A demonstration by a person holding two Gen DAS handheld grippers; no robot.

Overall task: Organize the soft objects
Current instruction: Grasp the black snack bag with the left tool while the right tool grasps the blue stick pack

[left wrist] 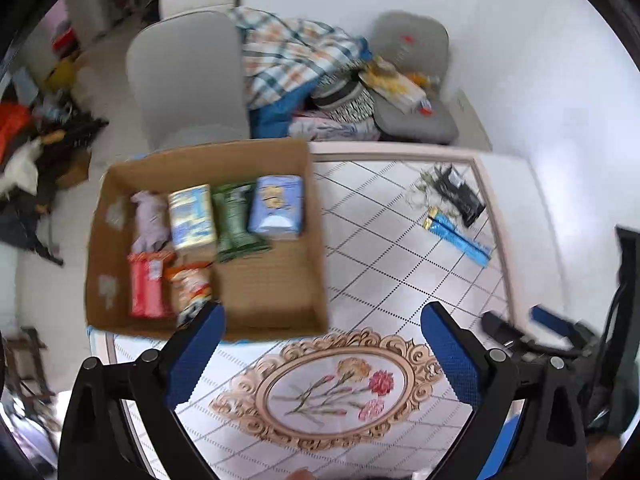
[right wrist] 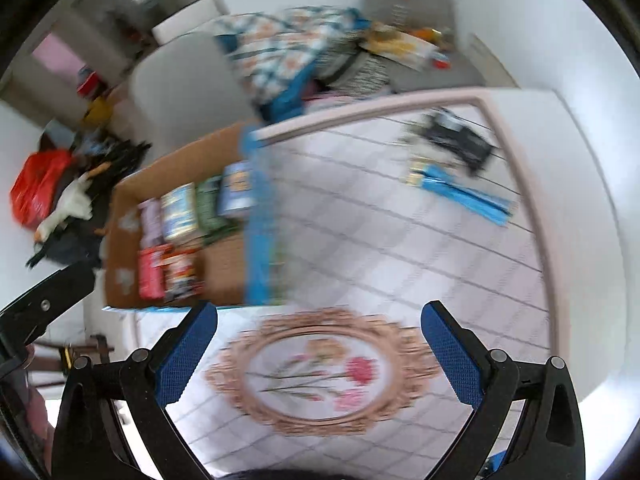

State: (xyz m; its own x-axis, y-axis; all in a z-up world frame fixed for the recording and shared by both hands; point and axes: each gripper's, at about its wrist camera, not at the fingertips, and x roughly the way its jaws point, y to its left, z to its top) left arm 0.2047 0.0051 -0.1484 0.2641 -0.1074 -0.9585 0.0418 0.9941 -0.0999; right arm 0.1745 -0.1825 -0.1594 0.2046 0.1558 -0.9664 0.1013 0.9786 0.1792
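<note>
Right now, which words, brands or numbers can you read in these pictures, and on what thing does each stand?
None can be read.
Packets in the cardboard box: print blurred.
Blue packet on the table: no letters legible.
Black packet: too small, blurred.
Grey cushion: red mark, unreadable.

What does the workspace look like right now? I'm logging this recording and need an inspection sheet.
Surface: table with tiled-pattern cloth and a floral oval print.
Job's things: cardboard box at the table's left, holding six soft packs in two rows.
Clutter: blue packet and black packet near the far right corner.
Grippers: left gripper and right gripper both open, empty, above the table.
Cables: nothing seen.
Surroundings: grey chair, plaid cloth pile, bags on the floor at left.
</note>
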